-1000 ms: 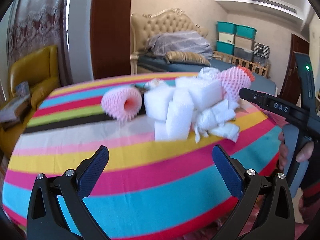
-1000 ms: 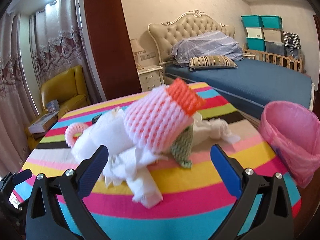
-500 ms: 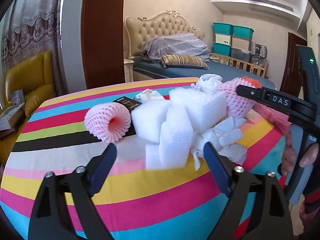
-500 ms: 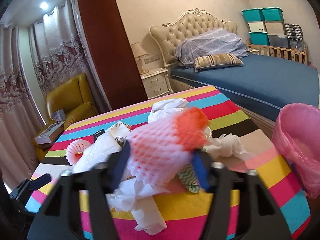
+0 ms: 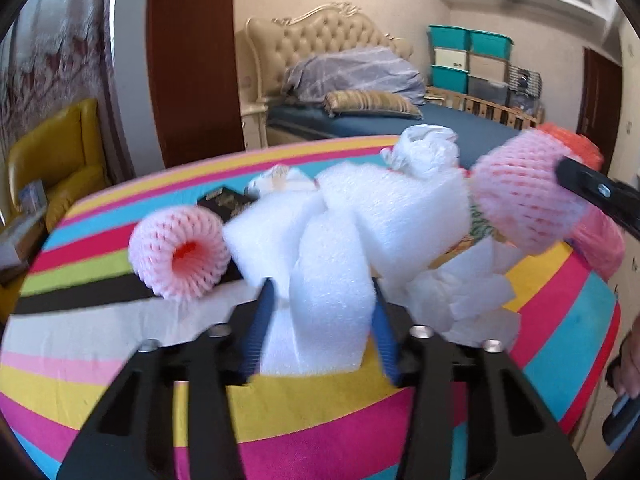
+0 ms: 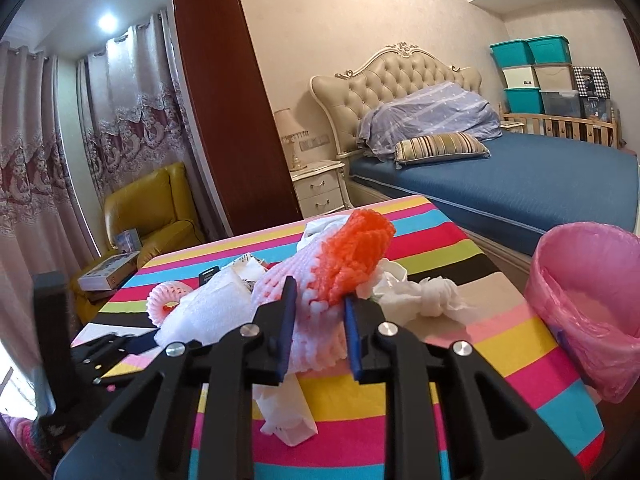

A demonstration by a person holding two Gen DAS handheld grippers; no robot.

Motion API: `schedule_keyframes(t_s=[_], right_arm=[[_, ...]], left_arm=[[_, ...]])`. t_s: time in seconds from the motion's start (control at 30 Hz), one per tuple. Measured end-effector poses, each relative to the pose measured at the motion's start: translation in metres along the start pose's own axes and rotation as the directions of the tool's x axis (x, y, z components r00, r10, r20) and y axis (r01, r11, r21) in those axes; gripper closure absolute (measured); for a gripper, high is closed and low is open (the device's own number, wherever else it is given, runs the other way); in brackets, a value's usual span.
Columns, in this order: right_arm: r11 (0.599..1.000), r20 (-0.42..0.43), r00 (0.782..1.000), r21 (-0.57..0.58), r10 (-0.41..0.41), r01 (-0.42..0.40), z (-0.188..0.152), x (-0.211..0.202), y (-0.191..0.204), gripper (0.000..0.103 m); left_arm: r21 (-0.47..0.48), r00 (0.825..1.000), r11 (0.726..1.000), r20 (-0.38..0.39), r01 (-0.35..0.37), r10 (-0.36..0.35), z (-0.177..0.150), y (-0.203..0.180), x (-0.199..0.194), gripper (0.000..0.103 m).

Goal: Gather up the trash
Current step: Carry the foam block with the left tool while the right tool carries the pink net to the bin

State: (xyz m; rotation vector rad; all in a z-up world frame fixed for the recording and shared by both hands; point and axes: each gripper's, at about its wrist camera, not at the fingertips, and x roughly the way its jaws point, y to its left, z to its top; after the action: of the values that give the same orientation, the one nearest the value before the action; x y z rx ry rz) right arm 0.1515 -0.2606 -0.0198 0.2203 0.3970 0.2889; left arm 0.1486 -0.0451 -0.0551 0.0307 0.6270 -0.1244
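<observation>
A pile of trash lies on the striped round table (image 5: 120, 368). My left gripper (image 5: 322, 320) is shut on a white foam piece (image 5: 332, 300) at the pile's near edge. A pink foam fruit net (image 5: 180, 256) lies to its left. My right gripper (image 6: 318, 332) is shut on a pink and orange foam net (image 6: 340, 272), which also shows in the left wrist view (image 5: 524, 196). Crumpled white tissue (image 6: 432, 296) lies just right of it. A pink-lined trash bin (image 6: 592, 300) stands at the table's right edge.
A dark packet (image 5: 224, 200) and more white paper (image 5: 428, 148) lie behind the foam. A bed (image 6: 500, 184), a yellow armchair (image 6: 152, 208) and stacked storage boxes (image 6: 532, 72) stand beyond the table.
Both grippers moved forward into the pile and went from open to shut, the left on the white foam, the right on the pink and orange net.
</observation>
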Motion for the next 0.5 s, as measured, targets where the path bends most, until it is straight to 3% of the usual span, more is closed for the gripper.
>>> schedule_keyframes(t_s=[0.07,0.3,0.5], right_arm=[[1.0,0.005,1.0,0.0,0.005,-0.005,-0.002,-0.006,-0.002,0.081],[0.999,0.022,0.999,0.026,0.03,-0.031,-0.01,-0.022,-0.011,0.081],[0.999,0.025,0.999,0.037,0.023,-0.024,-0.015,-0.032,-0.022,0.081]], left_arm=[[-0.043,0.998,0.998,0.032,0.048,-0.046,-0.002,0.009,-0.008,0.068],[-0.09,0.99,0.993,0.128,0.07,-0.058,-0.016,0.025,-0.052,0.068],[-0.107,0.987,0.99,0.141,0.089,-0.073,-0.014,0.024,-0.065,0.068]])
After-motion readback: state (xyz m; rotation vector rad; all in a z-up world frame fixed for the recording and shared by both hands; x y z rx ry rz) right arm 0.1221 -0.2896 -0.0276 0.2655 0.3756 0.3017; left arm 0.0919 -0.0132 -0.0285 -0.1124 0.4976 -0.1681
